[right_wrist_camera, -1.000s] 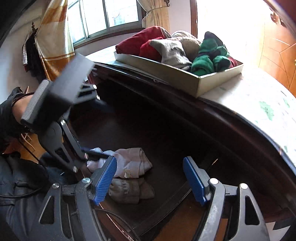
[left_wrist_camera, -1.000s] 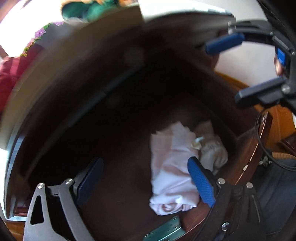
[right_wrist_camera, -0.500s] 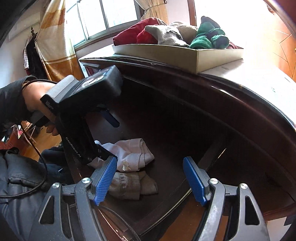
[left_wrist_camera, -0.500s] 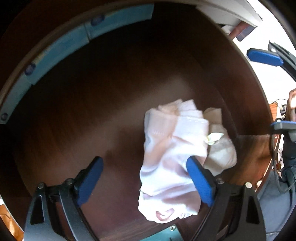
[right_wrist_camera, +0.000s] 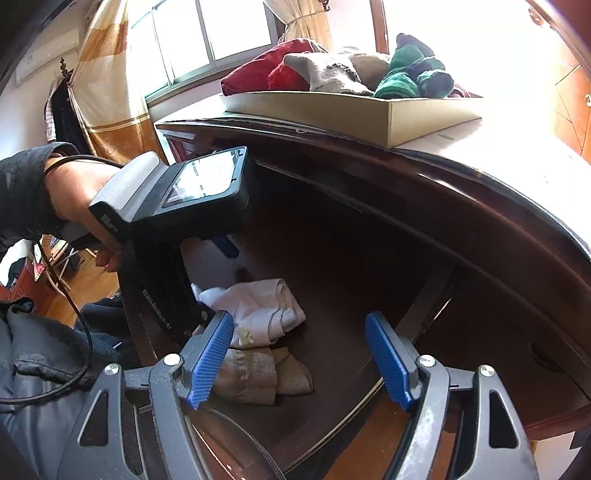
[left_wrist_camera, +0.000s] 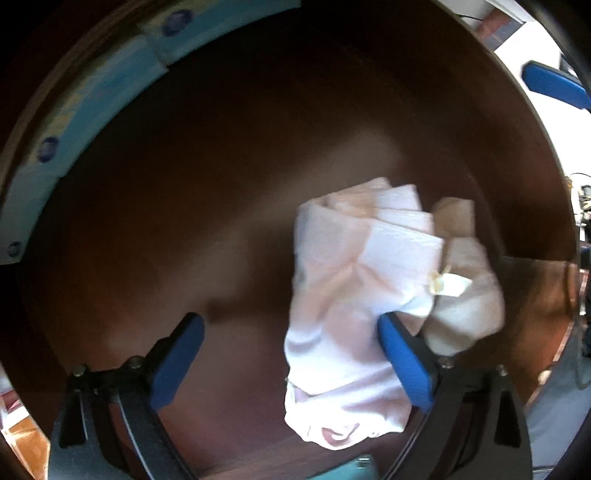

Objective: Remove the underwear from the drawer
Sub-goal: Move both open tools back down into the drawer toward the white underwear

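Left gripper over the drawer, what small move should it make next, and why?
Probably shift a little toward the white underwear and lower onto it. The left gripper points down into the drawer with its jaws opening, and nothing is gripped yet. The garment lies mostly under one finger rather than centred between the two. A beige piece lies right beside it, so centring first should avoid grabbing both.

A home bedroom, shown by a dark wooden dresser (right_wrist_camera: 461, 206) with an open drawer (right_wrist_camera: 332, 258) of folded underwear (right_wrist_camera: 258, 306), a box (right_wrist_camera: 369, 110) of clothes on top, a curtained window (right_wrist_camera: 207, 33) and wood flooring (right_wrist_camera: 85, 280).
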Motion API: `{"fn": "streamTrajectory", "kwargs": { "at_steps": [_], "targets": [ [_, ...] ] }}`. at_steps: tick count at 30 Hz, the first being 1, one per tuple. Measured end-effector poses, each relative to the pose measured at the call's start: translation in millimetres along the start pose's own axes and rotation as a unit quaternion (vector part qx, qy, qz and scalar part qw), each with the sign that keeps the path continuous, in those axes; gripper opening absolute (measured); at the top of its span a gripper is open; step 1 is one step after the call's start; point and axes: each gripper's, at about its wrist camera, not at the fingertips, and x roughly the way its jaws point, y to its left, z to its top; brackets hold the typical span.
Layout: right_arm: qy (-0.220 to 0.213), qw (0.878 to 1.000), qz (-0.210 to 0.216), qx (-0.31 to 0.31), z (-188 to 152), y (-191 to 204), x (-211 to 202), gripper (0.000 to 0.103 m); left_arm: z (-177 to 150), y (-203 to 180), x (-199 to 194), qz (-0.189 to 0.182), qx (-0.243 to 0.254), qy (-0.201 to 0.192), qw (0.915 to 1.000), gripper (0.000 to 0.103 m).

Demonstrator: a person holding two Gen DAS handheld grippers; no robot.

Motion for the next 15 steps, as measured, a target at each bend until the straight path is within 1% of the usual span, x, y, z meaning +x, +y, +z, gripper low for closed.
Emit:
{"fn": "streamTrajectory", "kwargs": {
  "at_steps": [3,7,8,11,15],
  "targets": [
    [0.005,1.000,0.002,-0.003,0.7,1.9,0.9,0.076,1.9,13.2,0.5,0.010,-0.023,-0.004,0.9997,0.099],
    [0.017,1.000,0.003,-0.013,3.4,6.1,6.0,0.076,-3.9,23.3,-2.2,0.056,-0.025,-0.016,0.9980,0.099],
    [0.020,1.000,0.004,-0.016,4.3,7.6,7.4,0.076,-4.9,24.1,-1.7,0.057,-0.023,-0.018,0.9979,0.100],
    [0.031,0.999,0.002,-0.026,7.4,13.3,11.3,0.076,-6.8,24.6,-1.7,0.043,-0.038,-0.026,0.9980,0.099],
    [0.053,0.998,0.004,-0.043,9.8,19.6,16.5,0.076,-3.2,7.2,-0.9,0.039,-0.007,-0.035,0.9986,0.099]
  ]
}}
